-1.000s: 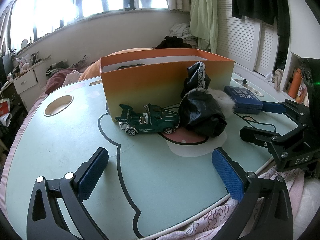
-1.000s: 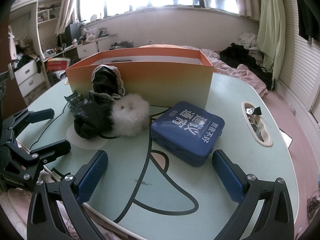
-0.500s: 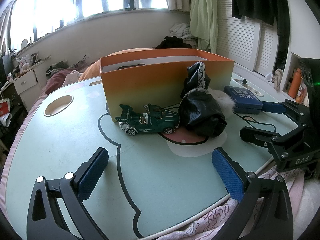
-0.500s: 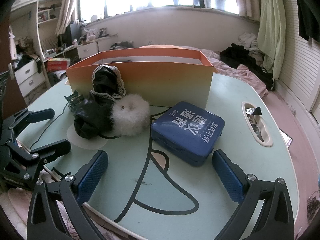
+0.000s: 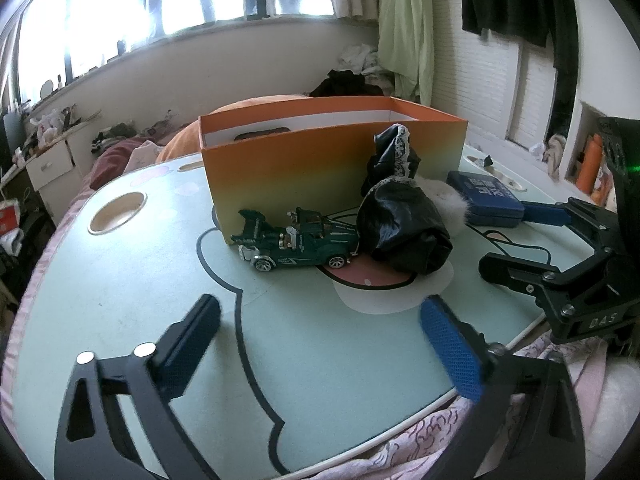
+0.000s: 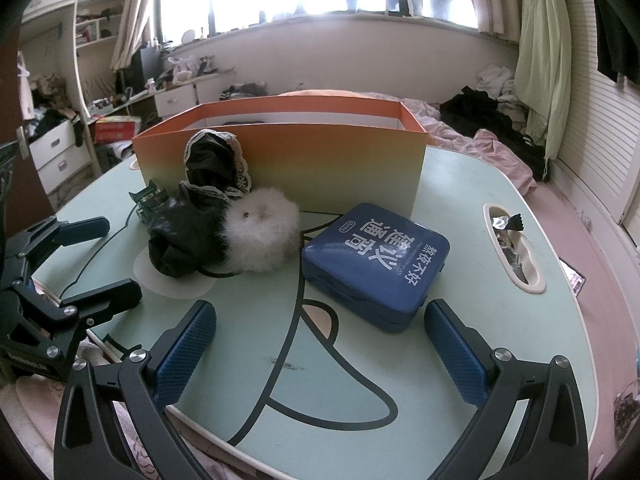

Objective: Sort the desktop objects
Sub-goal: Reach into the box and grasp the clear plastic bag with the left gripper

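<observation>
A pale green table (image 6: 460, 184) carries an orange box (image 5: 320, 164) beyond both grippers. The right gripper (image 6: 320, 344), fingers spread wide and empty, has a blue tin (image 6: 376, 264) just ahead. The left gripper (image 5: 320, 340), equally wide, faces a green toy car (image 5: 298, 244) touching a black pouch (image 5: 404, 232).

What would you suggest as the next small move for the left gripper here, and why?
Probably ease the left gripper forward toward the green toy car. Both grippers are open and empty, the car sits directly ahead of the left one, free on the table in front of the orange box, which looks like the sorting destination.
</observation>
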Tool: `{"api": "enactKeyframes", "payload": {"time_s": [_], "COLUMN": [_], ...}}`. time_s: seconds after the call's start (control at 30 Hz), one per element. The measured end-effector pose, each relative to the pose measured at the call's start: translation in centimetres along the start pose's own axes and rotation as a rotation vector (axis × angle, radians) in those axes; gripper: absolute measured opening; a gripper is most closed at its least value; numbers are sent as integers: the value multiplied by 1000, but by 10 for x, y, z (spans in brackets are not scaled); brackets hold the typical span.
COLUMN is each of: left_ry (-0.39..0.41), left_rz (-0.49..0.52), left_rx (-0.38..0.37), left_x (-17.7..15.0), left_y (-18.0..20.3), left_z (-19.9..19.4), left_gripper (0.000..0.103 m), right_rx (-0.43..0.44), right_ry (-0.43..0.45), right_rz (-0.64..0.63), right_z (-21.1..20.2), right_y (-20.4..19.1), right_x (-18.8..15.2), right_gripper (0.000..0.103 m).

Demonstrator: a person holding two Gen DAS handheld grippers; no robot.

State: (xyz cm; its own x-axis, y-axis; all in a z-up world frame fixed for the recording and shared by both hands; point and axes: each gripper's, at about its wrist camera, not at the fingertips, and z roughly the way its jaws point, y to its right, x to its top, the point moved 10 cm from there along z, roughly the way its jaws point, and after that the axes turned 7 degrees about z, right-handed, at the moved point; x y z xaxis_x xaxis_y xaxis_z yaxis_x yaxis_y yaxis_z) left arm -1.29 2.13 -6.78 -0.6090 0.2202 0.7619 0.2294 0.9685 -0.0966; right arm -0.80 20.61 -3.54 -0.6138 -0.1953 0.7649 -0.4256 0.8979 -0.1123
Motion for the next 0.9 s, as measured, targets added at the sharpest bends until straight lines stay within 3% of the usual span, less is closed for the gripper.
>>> {"api": "enactKeyframes", "payload": {"time_s": [0.07,0.13,0.17,0.23,0.27,0.3,0.4,0.43,0.5,0.53,0.6,0.77,0.9], "left_ry": [-3,42,66,75,60,46,-6,-72,-197,-211,-222,-390,-446], "left_rz": [5,-23,-44,-78,-85,-89,-95,-109,-181,-236,-264,-190,-196], "left_rx": [12,-32,-52,-121,-161,-218,-330,-362,-389,-389,-377,-335,-331], "left_x": [10,34,46,80,92,108,153,166,177,182,189,183,174], "left_y": [-3,-5,-6,-6,-5,-2,7,9,10,9,13,35,45], "left_z": [-7,-23,-31,-40,-41,-39,-15,9,51,69,92,157,177], "left_gripper": [75,74,68,44,26,23,23,25,61,65,67,67,67], "right_rx": [-1,0,-1,-1,0,0,0,0,1,1,1,2,3], "right_ry": [0,0,0,0,0,-1,0,0,0,0,0,1,1], "right_rz": [1,1,1,0,1,1,1,1,0,1,1,1,1], "right_z": [6,5,6,5,6,5,7,7,7,6,7,7,8], "right_y": [2,2,2,2,2,2,2,2,2,2,0,-1,-3], "right_x": [3,3,3,3,3,2,5,5,5,5,6,6,7], "right_gripper": [103,103,103,103,103,103,103,103,103,103,103,103,103]}}
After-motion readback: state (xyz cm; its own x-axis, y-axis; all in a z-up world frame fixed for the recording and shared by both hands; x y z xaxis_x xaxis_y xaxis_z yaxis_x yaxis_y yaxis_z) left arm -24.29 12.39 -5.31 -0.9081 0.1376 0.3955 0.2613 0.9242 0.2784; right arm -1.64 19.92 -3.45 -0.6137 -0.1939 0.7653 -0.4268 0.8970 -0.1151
